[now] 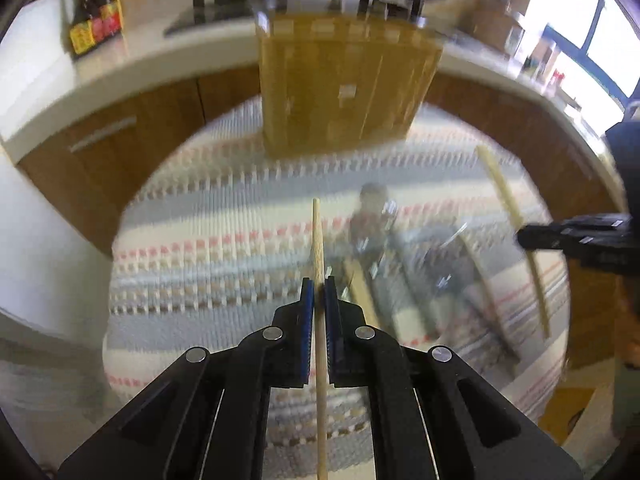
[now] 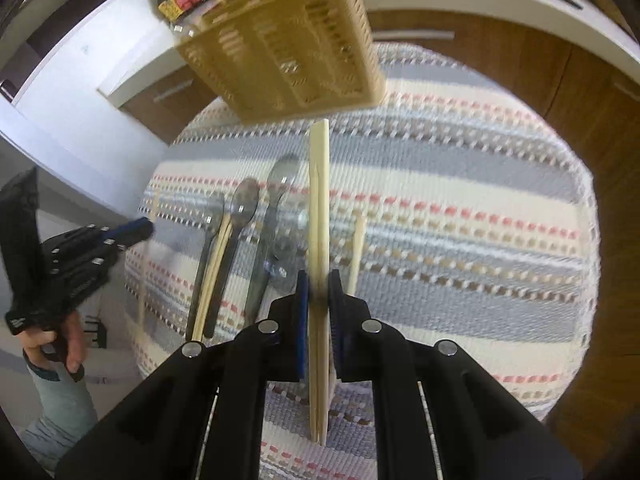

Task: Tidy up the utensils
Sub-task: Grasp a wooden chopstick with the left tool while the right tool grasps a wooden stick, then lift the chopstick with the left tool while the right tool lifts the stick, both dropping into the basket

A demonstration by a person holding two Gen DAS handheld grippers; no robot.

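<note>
My left gripper [image 1: 319, 286] is shut on a single wooden chopstick [image 1: 318, 248], which runs straight out between the blue pads above the striped mat [image 1: 208, 240]. My right gripper [image 2: 319, 280] is shut on a pair of pale chopsticks [image 2: 319, 200], also lifted off the mat [image 2: 460, 200]. The tan slotted utensil holder [image 2: 288, 52] stands at the mat's far edge, ahead of both grippers [image 1: 344, 80]. Three metal spoons [image 2: 244, 208] lie on the mat left of the right gripper, with chopsticks [image 2: 216, 264] among them. Another chopstick [image 2: 356, 248] lies just to its right.
Each wrist view shows the other gripper: the right one [image 1: 524, 236] and the left one [image 2: 140, 226], held by a hand [image 2: 60, 340]. Dark sauce bottles [image 1: 96, 16] stand on the white counter [image 1: 36, 80]. A stove [image 1: 216, 12] sits behind the holder, brown cupboards [image 1: 120, 148] below.
</note>
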